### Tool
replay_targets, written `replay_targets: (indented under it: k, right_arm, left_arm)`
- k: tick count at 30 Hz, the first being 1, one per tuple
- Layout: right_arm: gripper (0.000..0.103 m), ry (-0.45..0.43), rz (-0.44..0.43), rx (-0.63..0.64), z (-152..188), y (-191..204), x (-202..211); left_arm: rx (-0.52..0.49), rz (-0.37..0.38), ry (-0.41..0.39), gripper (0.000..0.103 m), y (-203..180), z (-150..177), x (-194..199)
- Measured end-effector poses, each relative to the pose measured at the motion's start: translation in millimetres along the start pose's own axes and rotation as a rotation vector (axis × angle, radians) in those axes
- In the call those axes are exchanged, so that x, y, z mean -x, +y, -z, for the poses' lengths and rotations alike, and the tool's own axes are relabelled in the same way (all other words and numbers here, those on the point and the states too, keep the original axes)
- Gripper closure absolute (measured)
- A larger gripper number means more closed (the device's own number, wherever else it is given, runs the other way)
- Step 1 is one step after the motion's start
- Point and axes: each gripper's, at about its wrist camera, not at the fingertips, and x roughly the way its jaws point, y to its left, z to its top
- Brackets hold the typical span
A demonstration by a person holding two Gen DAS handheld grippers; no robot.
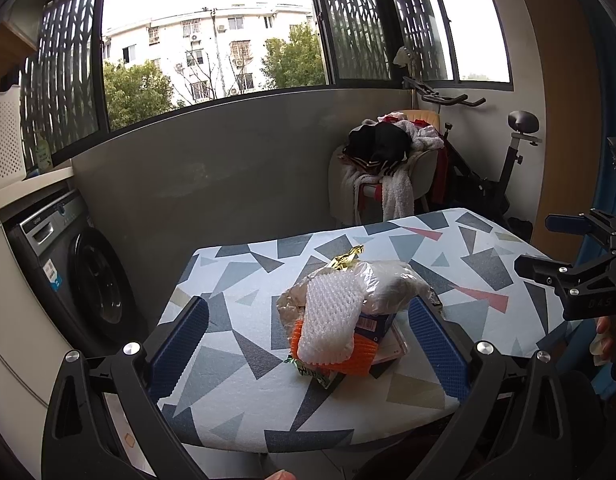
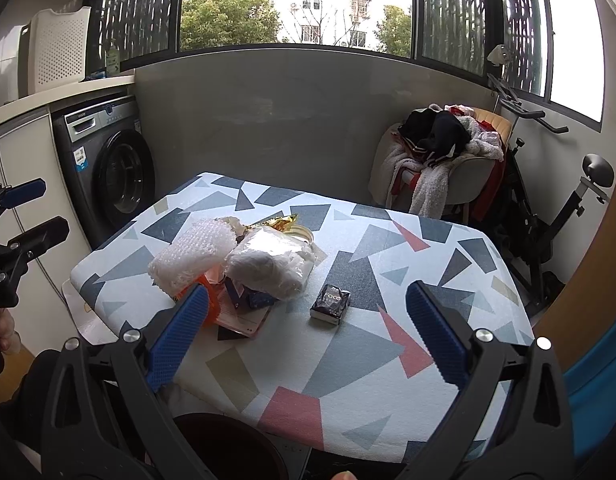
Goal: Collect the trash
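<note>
Facing the trash pile [image 1: 343,316] head-on, the left gripper [image 1: 308,344] hangs released, its jaws spread either side of the heap at lower centre of its frame. The right gripper [image 2: 308,336], also released, sees the pile [image 2: 236,268] left of centre, with a dark packet [image 2: 330,304] straight ahead on the desk [image 2: 427,280].

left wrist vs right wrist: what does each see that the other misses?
Only the left wrist view: the green wrapper poking out under the pile's near edge.

Only the right wrist view: the dark tissue pack lying apart from the pile, and the dark bin below the table edge.

Both: the patterned table, the trash pile with white foam netting, the orange netting and the gold wrapper. Both hand-held grippers, left and right, are open and empty.
</note>
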Motion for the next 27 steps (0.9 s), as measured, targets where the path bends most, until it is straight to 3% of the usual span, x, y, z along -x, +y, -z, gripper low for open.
replay_targets:
  k: [27]
  right_arm:
    - [0.006,0.003,0.001,0.0,-2.1,-1.6,-1.5]
  left_arm:
    - [-0.006,0.007,-0.004,0.005,2.9,-5.7,0.9]
